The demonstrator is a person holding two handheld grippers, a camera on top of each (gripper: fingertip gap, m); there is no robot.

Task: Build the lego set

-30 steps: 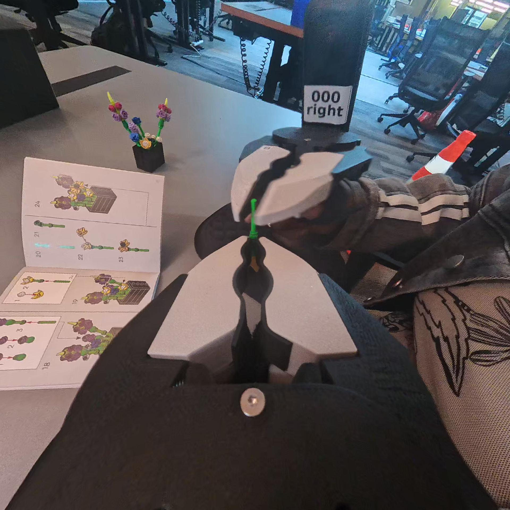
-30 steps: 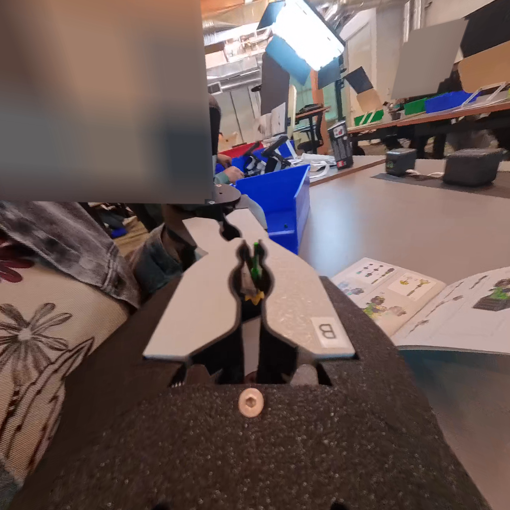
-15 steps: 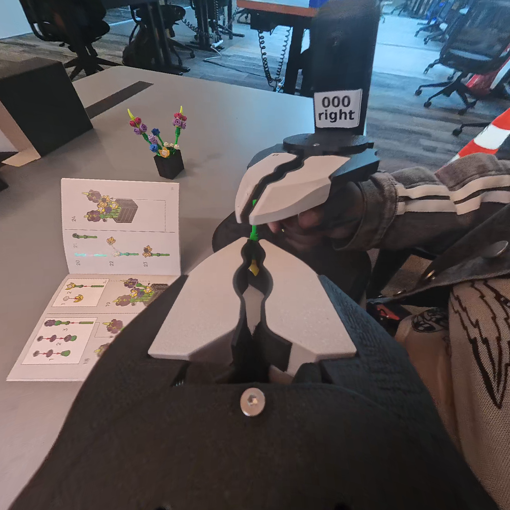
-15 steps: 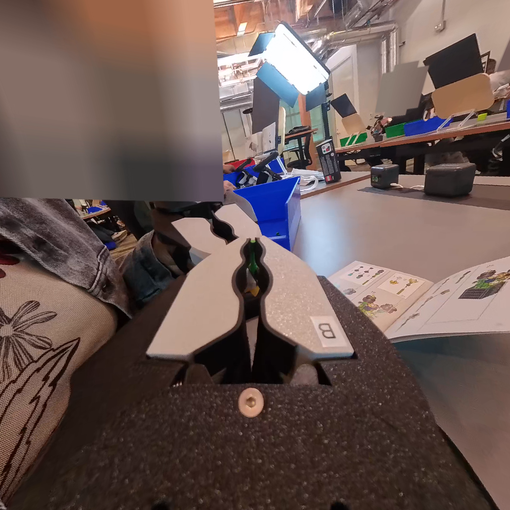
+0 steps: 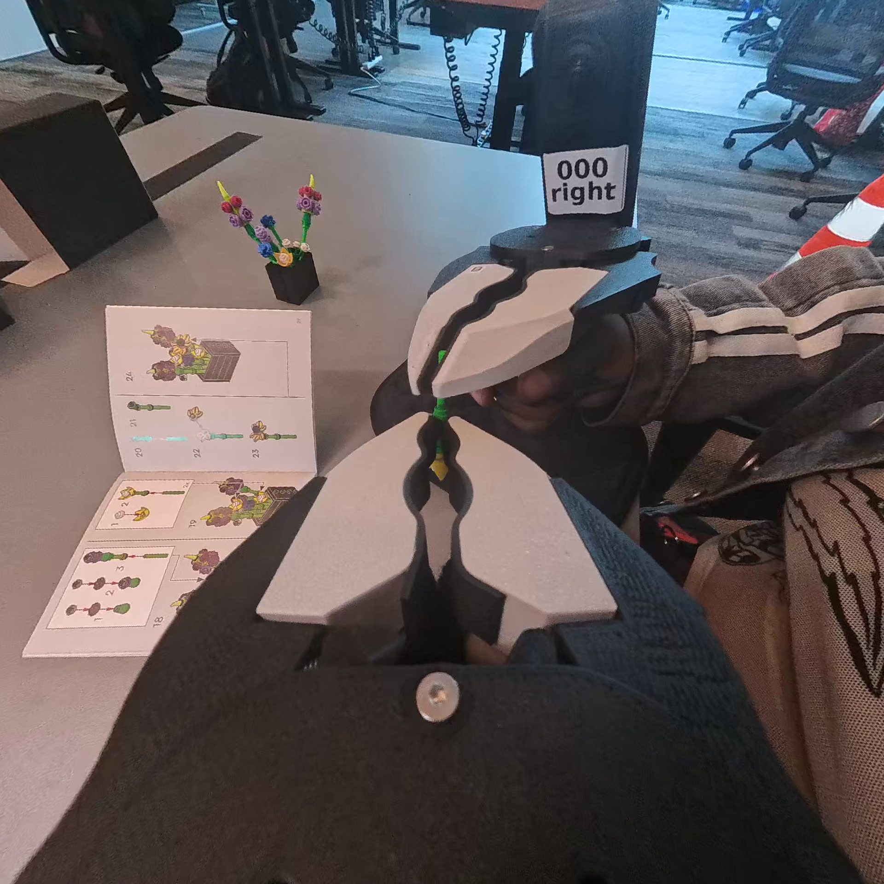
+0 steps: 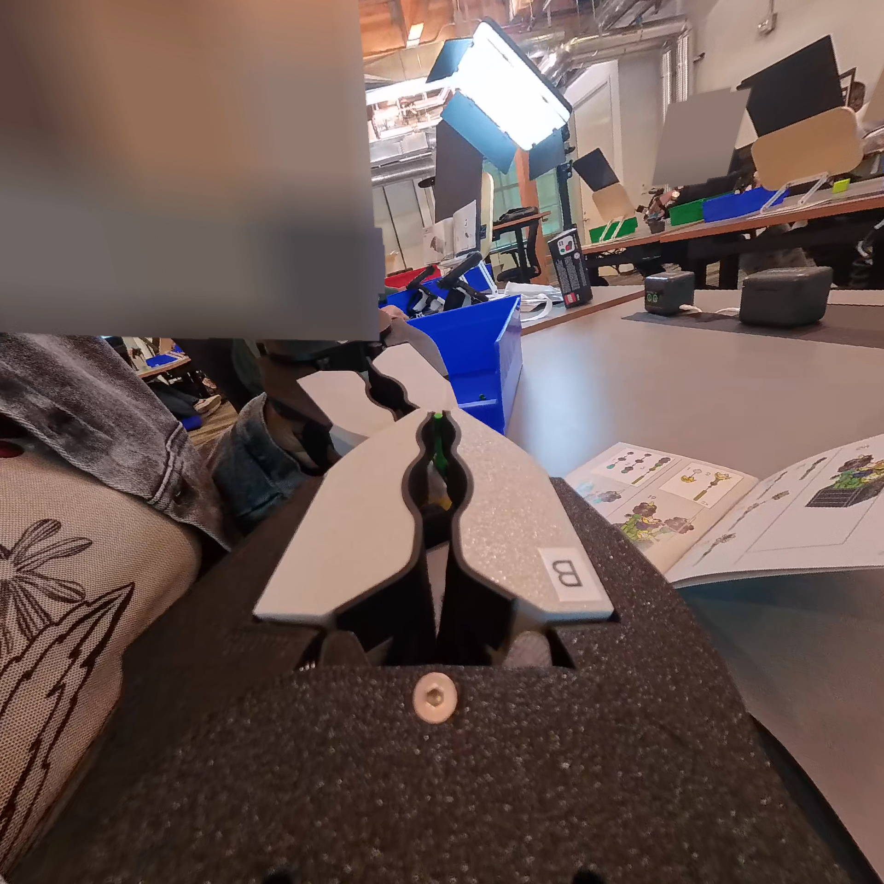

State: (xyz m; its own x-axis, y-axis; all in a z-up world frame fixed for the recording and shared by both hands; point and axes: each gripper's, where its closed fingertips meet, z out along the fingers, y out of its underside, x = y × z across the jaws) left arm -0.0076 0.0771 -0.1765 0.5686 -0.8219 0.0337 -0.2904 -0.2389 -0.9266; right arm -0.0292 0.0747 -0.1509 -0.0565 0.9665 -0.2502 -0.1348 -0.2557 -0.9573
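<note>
Big grey table (image 5: 392, 191) across the left and middle of the left wrist view, also filling the right half of the right wrist view.

Left gripper (image 5: 437, 417) taking up the whole bottom of its own frame, grey fingers (image 5: 363, 516) clenched together at the tips around a thin green stem (image 5: 439, 411). Little yellow flower piece (image 5: 438, 469) tucked in the round gap just behind those tips.

Right gripper (image 5: 428, 392) right of centre in the same frame, pointing down-left, gloved hand (image 5: 550, 382) and striped sleeve behind it. Also squeezed onto that same green stem, from the other end. So both grippers nose to nose, stem bridging the tiny gap between them, held up off the table.

Same story from the right wrist view: right gripper (image 6: 437, 417) pinched shut at frame centre with the green stem (image 6: 437, 445) running down its slot, the yellow bit below it partly hidden. Left gripper (image 6: 406, 382) poking in from just above and left.

Open instruction booklet (image 5: 210, 382) lying flat at left centre of the left wrist view, far page bent upward; lower right in the other view (image 6: 717, 507).

Blue bin (image 6: 473, 344) on the table just above centre of the right wrist view.

Finished part of the lego set, a small black pot with flowers (image 5: 282, 244), standing upright in the upper left of the left wrist view, beyond the booklet and well apart from both grippers.
</note>
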